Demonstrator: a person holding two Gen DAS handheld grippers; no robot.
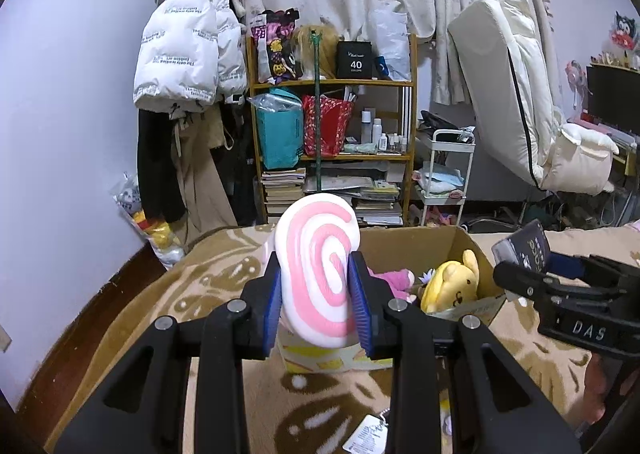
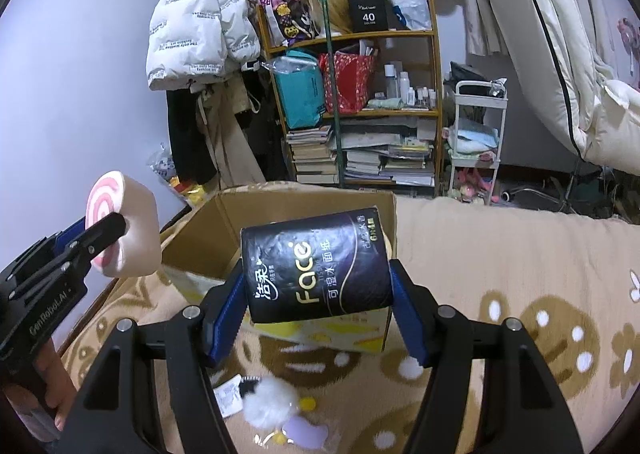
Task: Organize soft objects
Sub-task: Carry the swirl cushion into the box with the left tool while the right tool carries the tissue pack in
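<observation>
- Your left tool (image 1: 314, 296) pinches a pink-and-white swirl cushion (image 1: 318, 268) between its blue pads, holding it upright above the near wall of the cardboard box (image 1: 420, 244); the right wrist view shows the same cushion (image 2: 128, 222) clear of the box, off its left side.
- Your right tool (image 2: 318, 304) is clamped on a black tissue pack (image 2: 316, 264), held over the box's near wall (image 2: 304, 200). Its wrapper reads "Face" in gold, with Chinese characters beside it.
- The box sits on a beige blanket with brown flower shapes (image 2: 520, 254), toward the bed's far edge.
- Inside the box lie a yellow dog plush (image 1: 454, 286) and a pink plush (image 1: 394, 280), side by side against the right wall.
- A white fluffy toy (image 2: 270, 400) with a paper tag lies on the blanket, near the bed's front edge, under your right tool.
- The left tool's body reads "GenRoboLAI"; the right one's, "DAS".
- Behind, a wooden shelf (image 1: 332, 82) carries a black box marked "40 COLORS" (image 1: 354, 60), and a white puffer jacket (image 1: 188, 42) printed "The only leading fashion art" hangs beside it.
</observation>
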